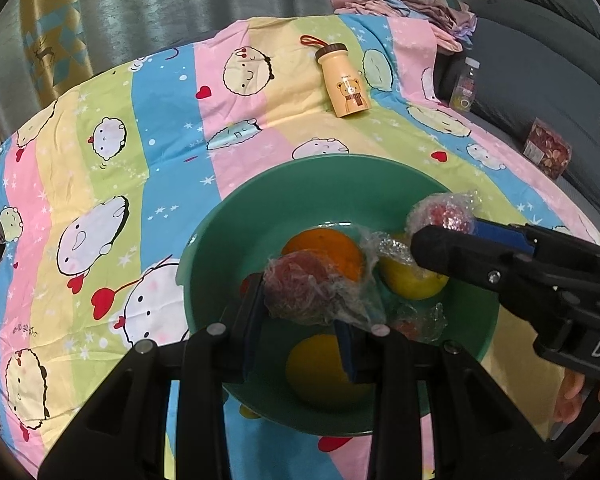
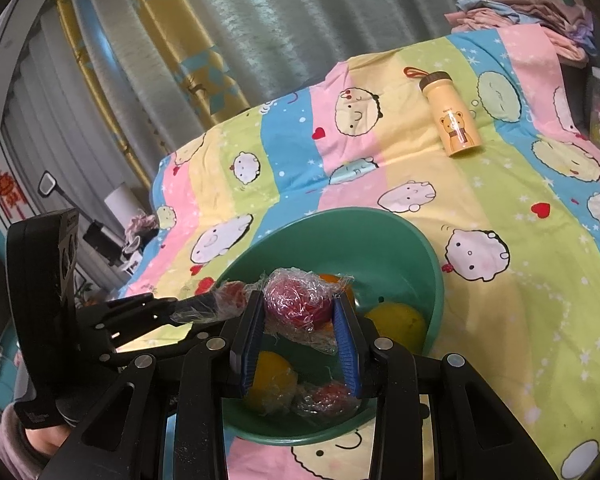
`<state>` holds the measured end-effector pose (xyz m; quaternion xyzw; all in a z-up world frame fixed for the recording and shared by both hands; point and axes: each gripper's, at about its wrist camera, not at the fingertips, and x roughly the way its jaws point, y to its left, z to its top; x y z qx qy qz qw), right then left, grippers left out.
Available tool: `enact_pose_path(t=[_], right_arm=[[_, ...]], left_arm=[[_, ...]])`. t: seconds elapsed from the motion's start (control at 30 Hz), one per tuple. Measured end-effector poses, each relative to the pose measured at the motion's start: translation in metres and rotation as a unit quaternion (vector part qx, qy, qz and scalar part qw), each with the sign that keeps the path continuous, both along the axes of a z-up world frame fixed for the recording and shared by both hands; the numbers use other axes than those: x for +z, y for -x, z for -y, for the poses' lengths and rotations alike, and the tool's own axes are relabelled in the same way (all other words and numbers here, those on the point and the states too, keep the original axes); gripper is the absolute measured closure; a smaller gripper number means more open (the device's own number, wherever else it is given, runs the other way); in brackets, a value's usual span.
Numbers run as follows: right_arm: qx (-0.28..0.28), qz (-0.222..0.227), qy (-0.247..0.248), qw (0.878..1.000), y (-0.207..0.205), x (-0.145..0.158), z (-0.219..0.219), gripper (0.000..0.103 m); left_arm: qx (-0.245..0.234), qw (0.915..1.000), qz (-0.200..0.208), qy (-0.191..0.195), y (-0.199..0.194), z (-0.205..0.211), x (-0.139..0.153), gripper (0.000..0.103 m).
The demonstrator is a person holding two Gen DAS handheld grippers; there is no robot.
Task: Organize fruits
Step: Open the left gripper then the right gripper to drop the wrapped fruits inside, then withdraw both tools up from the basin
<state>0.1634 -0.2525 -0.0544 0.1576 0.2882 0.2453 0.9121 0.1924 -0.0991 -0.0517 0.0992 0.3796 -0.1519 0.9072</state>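
The left tool (image 1: pixel 300 312) is closed on a red fruit wrapped in crinkled clear plastic film (image 1: pixel 300 288), its two blue-padded fingers pressing the bundle from either side over the near part of a deep green plastic bowl (image 1: pixel 220 216). The right tool (image 2: pixel 296 320) likewise grips a second red fruit in clear film (image 2: pixel 298 304) between its blue pads (image 2: pixel 248 340), held above the same green bowl (image 2: pixel 380 232). In the left wrist view the right tool (image 1: pixel 450 226) reaches in from the right with its wrapped fruit (image 1: pixel 444 212) at the bowl's right rim; in the right wrist view the left tool (image 2: pixel 224 298) comes in from the left, film trailing from its tip.

Inside the bowl lie a round orange (image 1: pixel 328 252), a yellow lemon-like fruit (image 1: pixel 410 280) just beside it, another yellow-orange fruit (image 1: pixel 320 368) at the near side below the left tool, and a small film-wrapped red fruit (image 1: pixel 418 320) between the two yellow ones.

The bowl rests on a desk covered by a pastel striped cloth printed with cartoon faces and hearts (image 1: pixel 140 140). Well beyond the bowl a yellow bottle with a brown cap and a bear picture (image 1: pixel 346 82) lies on its side on the cloth. Farther back are folded fabrics (image 1: pixel 400 4), a clear bottle (image 1: pixel 466 84) and a red patterned box (image 1: pixel 546 152) off the desk's right edge, with grey and yellow curtains (image 1: pixel 140 0) behind.
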Motion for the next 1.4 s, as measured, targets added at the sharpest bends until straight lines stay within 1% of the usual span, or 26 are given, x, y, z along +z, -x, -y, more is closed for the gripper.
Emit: enact_pose_path(t=[0.3,0.77,0.83,0.9,0.97,1.13,1.23,1.3,1.4], right_arm=[[-0.003,-0.005,-0.003,1.0,-0.001,-0.001,0.003,0.067],[-0.011,-0.012,0.003,1.0,-0.001,-0.002,0.003,0.067],[-0.013,-0.014,0.005,1.0,-0.001,-0.003,0.002,0.067],[-0.013,-0.015,0.006,1.0,-0.001,-0.003,0.002,0.066],[-0.014,-0.011,0.005,1.0,0.0,-0.002,0.002,0.062],[-0.013,-0.006,0.004,1.0,0.002,-0.001,0.001,0.061],[-0.016,-0.006,0.003,1.0,0.003,0.001,0.001,0.061],[-0.018,-0.004,-0.001,1.0,0.004,0.002,0.003,0.061],[-0.02,-0.003,-0.005,1.0,0.005,0.003,0.005,0.06]], left_arm=[[0.0,1.0,-0.003,-0.006,-0.001,0.002,0.0,0.069],[0.004,0.9999,0.004,-0.012,0.0,0.002,0.002,0.069],[0.007,0.9999,0.006,-0.012,0.0,0.001,0.002,0.063],[0.009,0.9998,0.009,-0.012,0.001,0.0,0.004,0.054],[0.01,0.9998,0.012,-0.013,0.002,0.0,0.004,0.052],[0.015,0.9996,0.018,-0.015,0.005,-0.001,0.007,0.046],[0.019,0.9994,0.023,-0.016,0.007,-0.002,0.008,0.036],[0.024,0.9993,0.025,-0.016,0.009,-0.003,0.009,0.027],[0.032,0.999,0.026,-0.016,0.011,-0.006,0.009,0.019]])
